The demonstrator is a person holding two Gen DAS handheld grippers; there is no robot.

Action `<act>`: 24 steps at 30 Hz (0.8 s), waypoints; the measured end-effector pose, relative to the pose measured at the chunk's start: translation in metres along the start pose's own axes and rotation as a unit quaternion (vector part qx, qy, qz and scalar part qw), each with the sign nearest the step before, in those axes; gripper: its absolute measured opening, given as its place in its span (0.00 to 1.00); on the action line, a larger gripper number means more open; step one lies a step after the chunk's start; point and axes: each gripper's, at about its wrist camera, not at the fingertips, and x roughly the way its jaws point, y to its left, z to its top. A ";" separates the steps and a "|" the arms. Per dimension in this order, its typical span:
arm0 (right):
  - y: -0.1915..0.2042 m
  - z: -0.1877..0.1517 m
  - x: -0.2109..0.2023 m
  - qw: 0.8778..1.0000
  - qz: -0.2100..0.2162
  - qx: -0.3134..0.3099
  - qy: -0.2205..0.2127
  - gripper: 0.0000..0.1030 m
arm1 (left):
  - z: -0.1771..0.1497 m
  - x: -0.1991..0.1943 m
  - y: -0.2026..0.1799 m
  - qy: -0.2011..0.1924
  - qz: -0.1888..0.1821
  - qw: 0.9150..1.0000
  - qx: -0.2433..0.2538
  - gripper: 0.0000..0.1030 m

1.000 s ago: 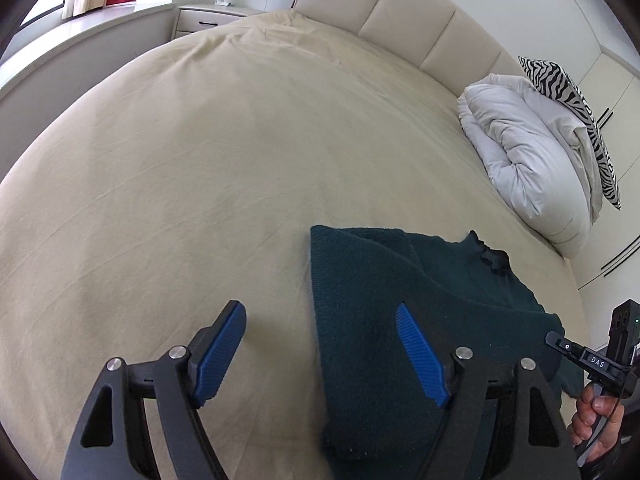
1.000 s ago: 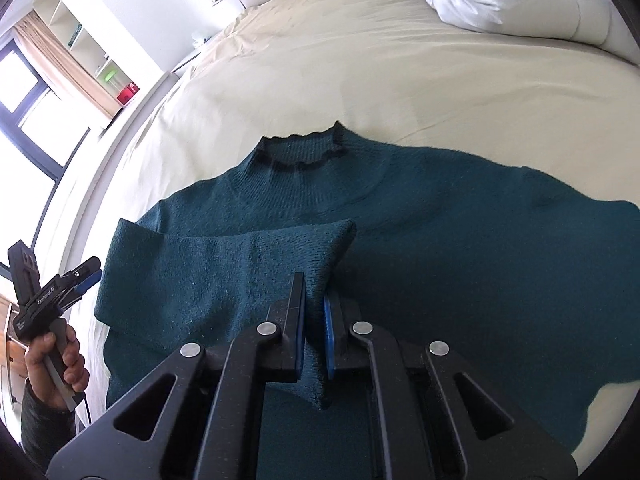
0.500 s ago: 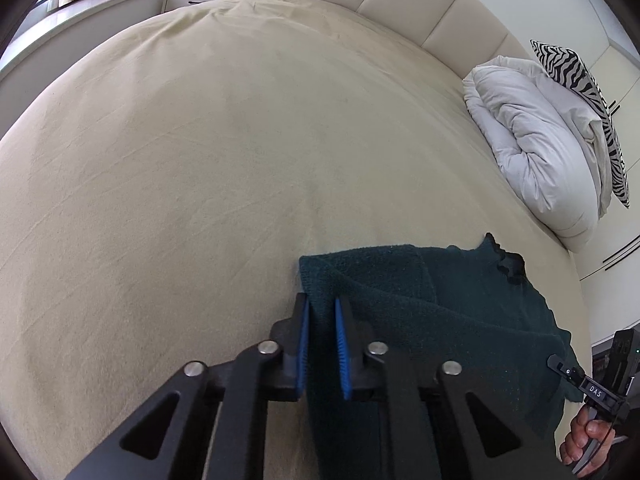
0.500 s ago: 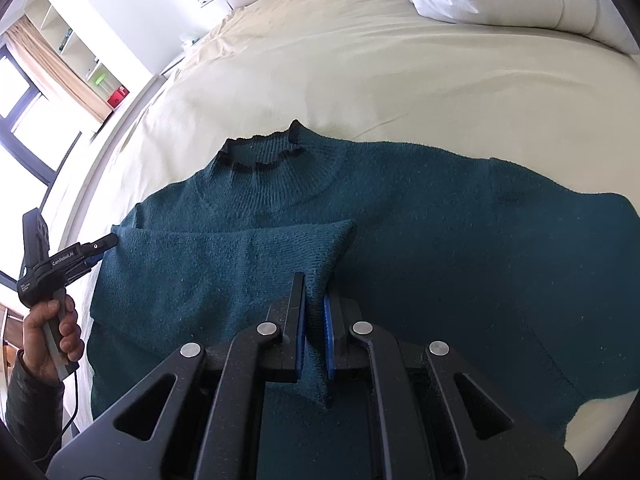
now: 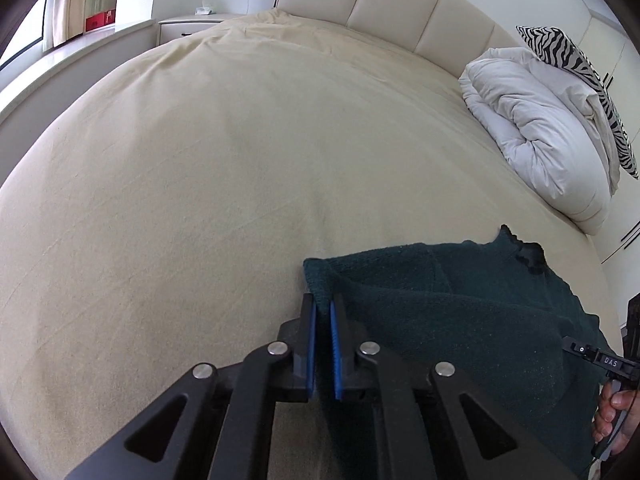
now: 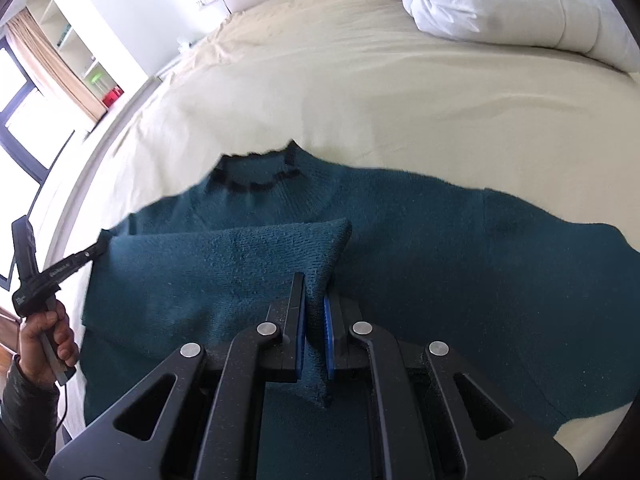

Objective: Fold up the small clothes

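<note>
Both my tongs clamped on sweater [image 6: 440, 280]: left tongs [image 5: 323, 320] at folded edge, right tongs [image 6: 314, 300] on sleeve. Risk: loose knit slipping free, fold skewing on bed [image 5: 240, 160].

Cream-sheeted bed [image 5: 240, 184] under teal sweater [image 6: 440, 264] and white duvet [image 5: 540, 120].

The sweater's [image 6: 460, 264] hem runs out under the right gripper [image 6: 315, 332] and off the frame's bottom. Its right sleeve is cut by the edge. In the left view the right hand [image 5: 616, 420] is half out of frame. The zebra pillow [image 5: 580, 76] is partly hidden behind the duvet [image 5: 540, 128].
</note>
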 end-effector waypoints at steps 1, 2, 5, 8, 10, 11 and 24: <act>-0.008 -0.002 0.011 1.000 0.002 0.018 0.013 0.06 | 0.000 -0.002 -0.001 -0.002 0.002 1.000 0.004 0.07; -0.015 -0.004 0.013 0.999 0.021 0.039 0.006 0.06 | 0.001 -0.002 -0.002 -0.002 0.002 1.000 0.007 0.07; -0.010 -0.003 0.005 0.999 0.017 0.033 -0.007 0.06 | 0.001 -0.002 0.000 0.000 -0.003 1.000 0.002 0.07; -0.001 -0.002 -0.001 1.000 0.005 0.014 -0.012 0.06 | -0.002 -0.003 0.000 -0.003 -0.002 1.000 0.003 0.10; -0.006 -0.002 0.002 0.999 0.008 0.028 -0.012 0.06 | -0.003 -0.007 0.002 0.000 -0.008 1.000 -0.005 0.13; -0.012 -0.003 0.008 0.999 0.008 0.042 -0.004 0.07 | -0.004 -0.012 0.003 0.000 -0.010 1.000 -0.009 0.13; -0.006 -0.026 -0.013 0.997 0.053 0.059 -0.008 0.45 | -0.068 -0.055 -0.018 0.027 0.026 0.999 0.038 0.43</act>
